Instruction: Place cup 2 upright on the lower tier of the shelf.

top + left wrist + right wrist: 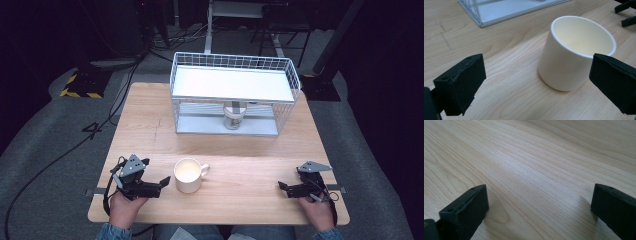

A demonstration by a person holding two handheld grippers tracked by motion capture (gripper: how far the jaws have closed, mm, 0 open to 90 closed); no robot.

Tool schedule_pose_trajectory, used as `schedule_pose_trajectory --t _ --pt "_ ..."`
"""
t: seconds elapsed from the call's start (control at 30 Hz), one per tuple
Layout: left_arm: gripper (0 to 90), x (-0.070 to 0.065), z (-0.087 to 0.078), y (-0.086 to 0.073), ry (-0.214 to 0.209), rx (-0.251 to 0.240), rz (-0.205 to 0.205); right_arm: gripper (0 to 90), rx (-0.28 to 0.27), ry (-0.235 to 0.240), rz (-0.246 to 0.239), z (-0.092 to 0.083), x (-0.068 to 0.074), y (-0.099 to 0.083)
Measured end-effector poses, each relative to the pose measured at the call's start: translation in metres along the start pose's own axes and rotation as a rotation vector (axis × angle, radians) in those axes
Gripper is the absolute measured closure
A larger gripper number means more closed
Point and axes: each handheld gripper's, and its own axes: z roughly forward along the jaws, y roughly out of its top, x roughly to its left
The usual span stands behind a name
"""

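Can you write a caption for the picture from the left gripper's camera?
The open left gripper faces an empty cream mug standing on the wooden table, beside a white wire rack.

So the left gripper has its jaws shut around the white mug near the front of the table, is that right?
Not quite. The left gripper is open, jaws spread wide, and the white mug stands free just ahead of them, untouched. The left gripper view shows it. The mug does stand near the front of the table.
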Motion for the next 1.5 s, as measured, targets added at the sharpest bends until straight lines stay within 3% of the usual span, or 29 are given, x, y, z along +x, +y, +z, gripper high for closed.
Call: schedule_pose_trajectory --t 0.2,0.27,0.9,1.13,1.4,1.5 --pt "0.9 -0.012 0.003 0.003 -0.059 -0.023 0.020 1.7 0.000 0.000 0.000 0.000 0.000 0.000" --pt "0.8 -0.015 0.009 0.002 -0.123 -0.058 0.007 1.7 0.000 0.000 0.000 0.000 0.000 0.000" --pt "0.0 -0.034 0.044 0.000 -0.110 -0.067 0.034 1.7 0.001 0.000 -0.002 0.000 0.000 0.000" --pt "0.0 -0.037 0.057 0.000 -0.111 -0.045 0.063 1.7 0.001 0.000 -0.002 0.000 0.000 0.000" --pt "0.0 -0.035 0.070 -0.004 -0.099 -0.015 0.054 1.7 0.001 -0.002 -0.001 0.000 0.000 0.000" --pt "0.0 -0.036 0.074 -0.004 -0.090 -0.002 0.070 1.7 0.000 -0.002 0.000 0.000 0.000 0.000"
